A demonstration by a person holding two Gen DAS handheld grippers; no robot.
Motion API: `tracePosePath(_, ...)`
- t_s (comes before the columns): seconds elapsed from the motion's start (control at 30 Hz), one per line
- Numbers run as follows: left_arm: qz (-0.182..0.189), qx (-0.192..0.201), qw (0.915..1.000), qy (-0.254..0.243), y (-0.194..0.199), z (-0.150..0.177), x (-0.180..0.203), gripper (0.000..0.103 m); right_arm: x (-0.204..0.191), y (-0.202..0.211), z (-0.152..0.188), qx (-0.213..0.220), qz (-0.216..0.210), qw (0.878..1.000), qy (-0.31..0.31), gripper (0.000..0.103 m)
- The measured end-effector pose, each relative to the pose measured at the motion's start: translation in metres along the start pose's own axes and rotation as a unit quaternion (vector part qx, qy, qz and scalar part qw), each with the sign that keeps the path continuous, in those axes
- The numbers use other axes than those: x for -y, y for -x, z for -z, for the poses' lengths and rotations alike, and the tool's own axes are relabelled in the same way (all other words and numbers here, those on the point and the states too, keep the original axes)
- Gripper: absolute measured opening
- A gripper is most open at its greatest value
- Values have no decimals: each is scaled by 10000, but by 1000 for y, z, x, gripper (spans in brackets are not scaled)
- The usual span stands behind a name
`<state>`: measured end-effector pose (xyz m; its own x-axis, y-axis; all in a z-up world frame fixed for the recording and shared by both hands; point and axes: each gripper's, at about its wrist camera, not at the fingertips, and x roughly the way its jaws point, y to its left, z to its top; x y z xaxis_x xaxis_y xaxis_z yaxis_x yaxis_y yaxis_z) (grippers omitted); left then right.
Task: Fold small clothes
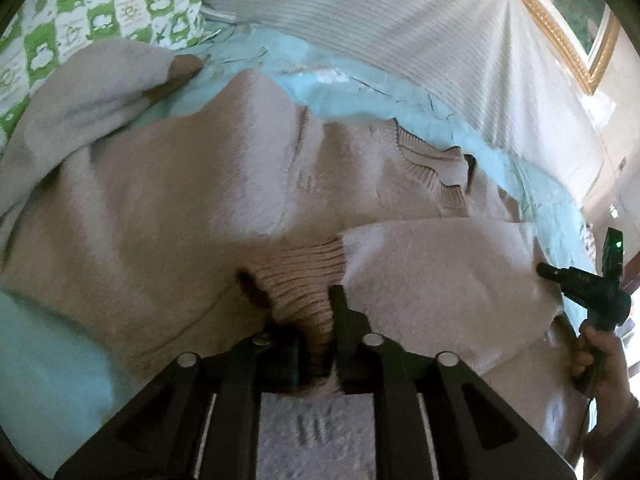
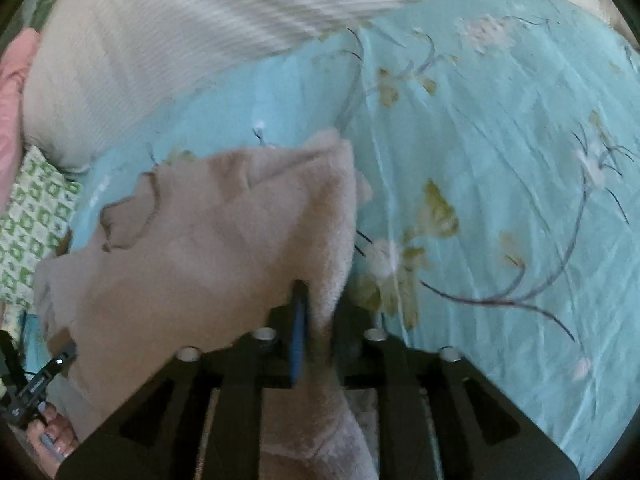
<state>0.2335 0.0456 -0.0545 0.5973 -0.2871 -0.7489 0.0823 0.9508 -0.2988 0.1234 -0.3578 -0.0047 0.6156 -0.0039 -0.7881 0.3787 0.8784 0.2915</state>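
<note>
A beige fuzzy sweater (image 1: 180, 208) lies spread on a light blue floral bedsheet (image 2: 500, 160). My left gripper (image 1: 312, 320) is shut on the ribbed cuff (image 1: 304, 272) of its right sleeve, which lies folded across the body. The ribbed neckline (image 1: 432, 168) shows beyond it. My right gripper (image 2: 320, 312) is shut on a fold of the sweater (image 2: 208, 248) at its side edge and holds it raised off the sheet. The right gripper also shows in the left wrist view (image 1: 548, 272), and the left one at the lower left of the right wrist view (image 2: 60, 360).
A cream ribbed blanket (image 1: 380, 12) lies along the far side of the bed. A green and white patterned pillow (image 1: 80, 8) sits at the far left. A pink cloth (image 2: 12, 92) lies at the left edge. A gold-framed picture (image 1: 568, 32) hangs on the wall.
</note>
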Motion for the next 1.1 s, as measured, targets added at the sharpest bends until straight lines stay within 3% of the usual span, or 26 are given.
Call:
tracePosePath(0.07,-150,97,9997,-136,12,2,-1,22,-2,18,6,243,-48,9997,-34,51)
tracePosePath(0.13,-254,176,9992,-244,26,4,-4,23,-6,34,15,475,-176,9987,34,63)
tracePosePath(0.27,-576,384,9970,-353,51,-2,-14,25,-32,55,37,542,-643,9961,261,63)
tracePosePath(0.37,-1027,517,9920,-522,57,-15,-20,45,-56,61,58,431,-967,9935,411,63)
tracePosePath(0.4,-1291,548,9883,-603,57,-21,-22,55,-64,62,66,378,-1071,9925,458,63)
tracePosePath(0.5,-1902,550,9765,-851,50,-41,-28,70,-83,61,83,231,-1347,9893,509,63)
tracePosePath(0.57,-2292,481,9673,-978,36,-58,-35,73,-91,59,92,156,-1435,9882,506,63)
tracePosePath(0.77,-2987,-76,9483,-1074,-21,-100,-76,75,-108,53,103,-38,-1635,9852,513,63)
tracePosePath(0.8,-3061,-135,9466,-1005,-27,-105,-86,74,-111,54,105,-47,-1656,9848,519,63)
tracePosePath(0.87,-3043,-171,9488,-832,-34,-112,-102,53,-112,54,106,-75,-1683,9842,535,63)
tracePosePath(0.9,-2920,-225,9537,-685,-34,-116,-113,26,-113,54,107,-77,-1680,9843,544,63)
tracePosePath(0.93,-2903,-249,9549,-575,-33,-117,-120,15,-112,55,107,-76,-1672,9844,547,63)
tracePosePath(1.1,-1702,247,9851,-100,18,-114,-128,10,-106,57,110,-79,-1727,9840,443,63)
